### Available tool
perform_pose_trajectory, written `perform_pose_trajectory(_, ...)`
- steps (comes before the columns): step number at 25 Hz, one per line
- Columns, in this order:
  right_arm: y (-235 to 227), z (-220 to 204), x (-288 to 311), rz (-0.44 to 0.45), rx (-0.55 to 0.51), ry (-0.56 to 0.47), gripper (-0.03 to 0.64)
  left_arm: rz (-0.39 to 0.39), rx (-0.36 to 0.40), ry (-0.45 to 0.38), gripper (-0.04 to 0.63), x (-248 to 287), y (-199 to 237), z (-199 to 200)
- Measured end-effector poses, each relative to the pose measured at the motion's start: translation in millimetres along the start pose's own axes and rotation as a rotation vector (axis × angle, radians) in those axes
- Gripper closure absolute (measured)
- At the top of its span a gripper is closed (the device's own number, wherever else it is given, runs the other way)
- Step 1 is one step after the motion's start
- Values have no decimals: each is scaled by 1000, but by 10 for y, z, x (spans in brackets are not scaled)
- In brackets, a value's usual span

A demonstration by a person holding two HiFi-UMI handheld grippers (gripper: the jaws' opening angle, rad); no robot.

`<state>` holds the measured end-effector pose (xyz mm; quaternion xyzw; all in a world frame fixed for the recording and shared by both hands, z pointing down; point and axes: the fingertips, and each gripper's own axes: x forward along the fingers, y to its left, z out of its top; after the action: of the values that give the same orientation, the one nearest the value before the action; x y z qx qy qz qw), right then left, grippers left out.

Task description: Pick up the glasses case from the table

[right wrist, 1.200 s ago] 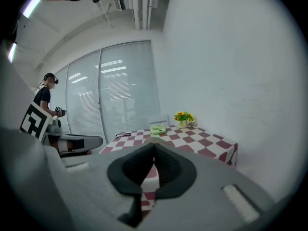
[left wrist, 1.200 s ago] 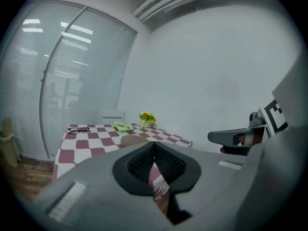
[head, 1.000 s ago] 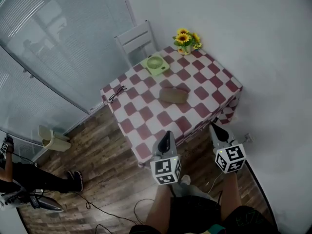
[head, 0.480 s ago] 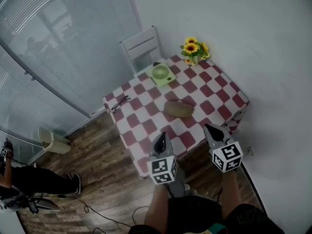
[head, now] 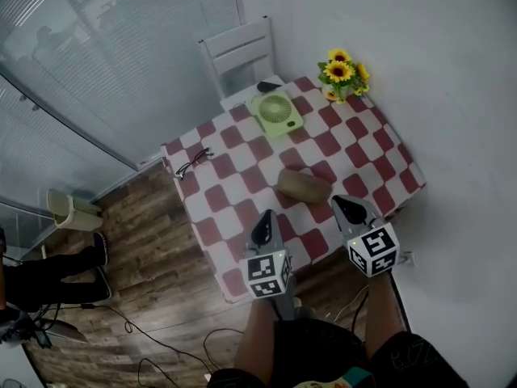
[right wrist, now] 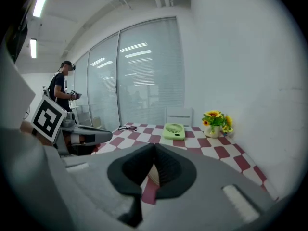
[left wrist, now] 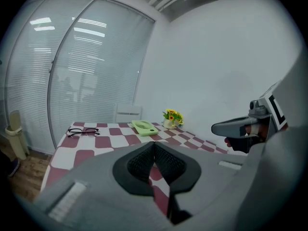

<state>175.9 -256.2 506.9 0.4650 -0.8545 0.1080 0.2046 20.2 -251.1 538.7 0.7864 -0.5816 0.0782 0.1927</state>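
The brown glasses case lies on the red-and-white checked table, toward its near right part. My left gripper hovers over the table's near edge, shut and empty, a short way left of and nearer than the case. My right gripper is shut and empty too, its tip just right of the case and apart from it. In the left gripper view the jaws meet at the tips over the cloth. In the right gripper view the closed jaws hide most of the case.
On the table are a green fan at the far side, a pot of sunflowers at the far right corner and black spectacles at the left edge. A white chair stands behind. A bin and another person's legs are on the wooden floor.
Both grippers have moved forward from in front of the table to over its near edge, closer to the case. Both stayed shut. The table now sits nearer in view.
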Motion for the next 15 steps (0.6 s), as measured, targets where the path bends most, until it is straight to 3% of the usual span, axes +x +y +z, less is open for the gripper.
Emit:
perform_pose_trajectory(6,-8,-134,491,81,-127,176,611,33,-51,17,584,237,281,-29)
perform_pose_trajectory(8,28,-193,641,132,-163,238,518,40,-66,18,584,295,348,-37)
perform_pose_trajectory(12,99,-331,922,223,-266,351,481,48,-97,30,584,404,451,-77)
perform_pose_trajectory(15,191,-472,1082,294,-314,480,358,45,-111,41,584,502,520,-128)
